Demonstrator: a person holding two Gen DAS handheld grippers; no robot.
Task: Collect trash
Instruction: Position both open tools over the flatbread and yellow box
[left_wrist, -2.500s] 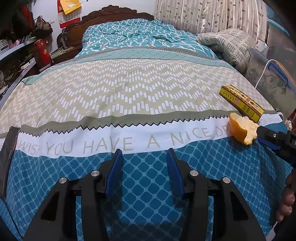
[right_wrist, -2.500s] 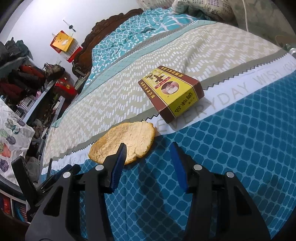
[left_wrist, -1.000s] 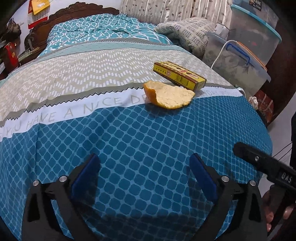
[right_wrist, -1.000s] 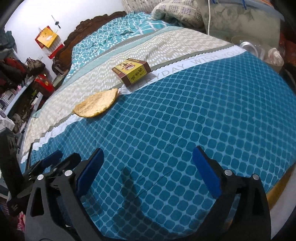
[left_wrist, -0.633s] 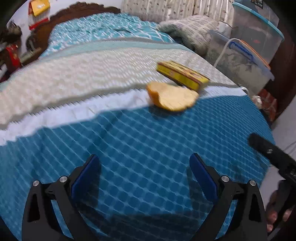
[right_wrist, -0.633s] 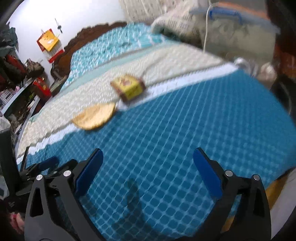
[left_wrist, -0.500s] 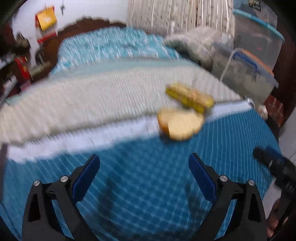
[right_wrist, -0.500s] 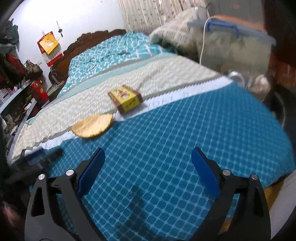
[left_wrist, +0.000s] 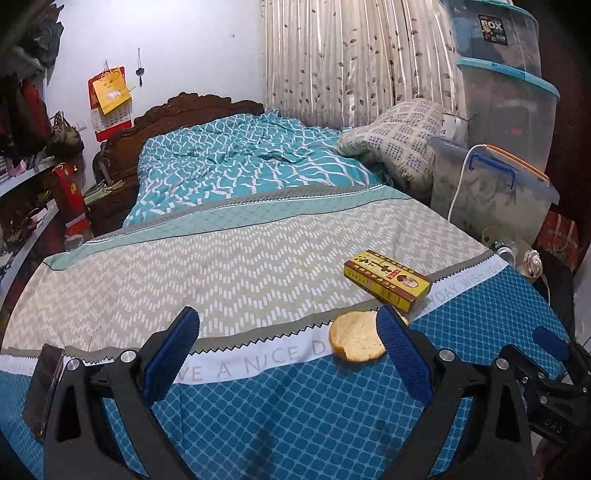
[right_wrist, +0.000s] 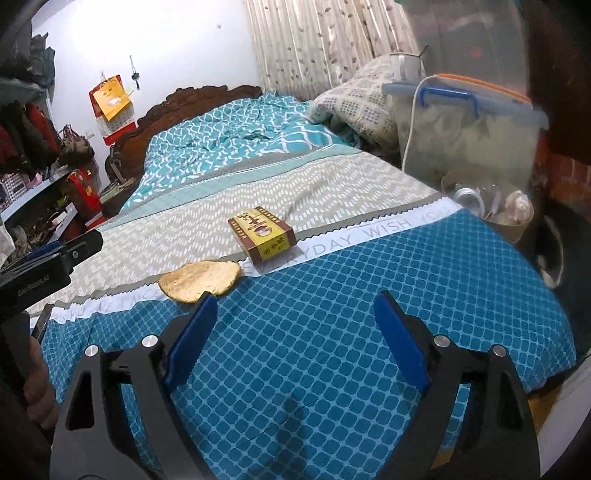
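A piece of orange peel lies on the bed's white lettered stripe; it also shows in the right wrist view. A yellow and brown cardboard box lies just behind it, seen too from the right. My left gripper is open and empty above the blue foot of the bed, its right finger partly covering the peel. My right gripper is open and empty, held back from both items.
The bed fills the view, with a folded blanket at the far right. Stacked plastic storage bins and a small bin with rubbish stand at the right. Cluttered shelves line the left.
Both grippers have opened wide and pulled back and up from the bed. The peel and box now look farther away; neither has moved.
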